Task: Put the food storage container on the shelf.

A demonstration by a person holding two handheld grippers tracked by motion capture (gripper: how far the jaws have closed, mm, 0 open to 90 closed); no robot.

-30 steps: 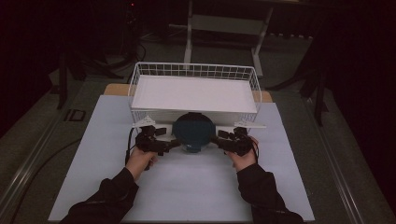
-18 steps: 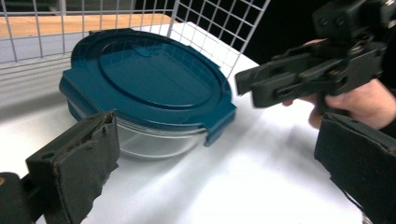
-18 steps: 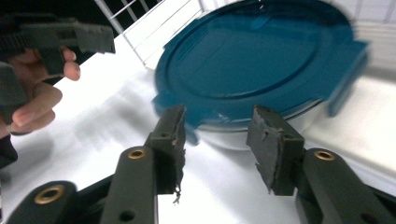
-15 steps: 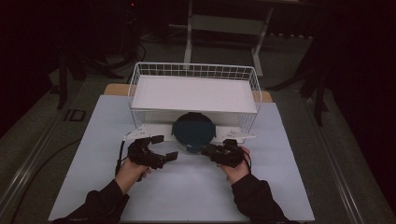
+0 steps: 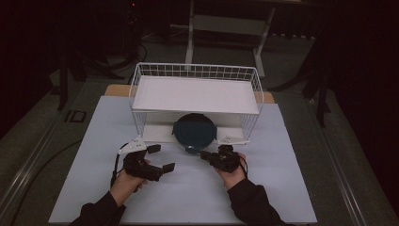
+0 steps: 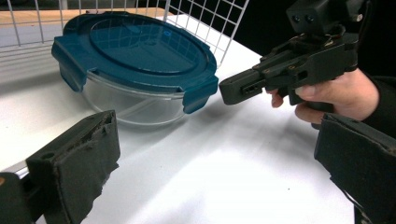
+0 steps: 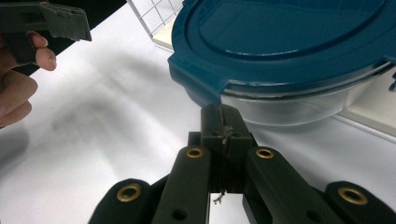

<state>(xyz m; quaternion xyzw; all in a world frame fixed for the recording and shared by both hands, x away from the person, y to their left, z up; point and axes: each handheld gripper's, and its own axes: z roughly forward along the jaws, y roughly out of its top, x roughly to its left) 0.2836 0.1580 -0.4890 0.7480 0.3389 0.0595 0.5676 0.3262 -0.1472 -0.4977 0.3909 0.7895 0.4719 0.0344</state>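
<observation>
Teal-lidded glass container [image 5: 194,132] sits on the white counter [image 5: 188,197], half under the near edge of the wire basket shelf [image 5: 195,92]. Left tongs [image 5: 157,157] gape wide, empty, near and left of it. Right tongs [image 5: 204,154] have just been closing — now pressed together on nothing — just short of a lid clip [image 7: 198,91].
</observation>
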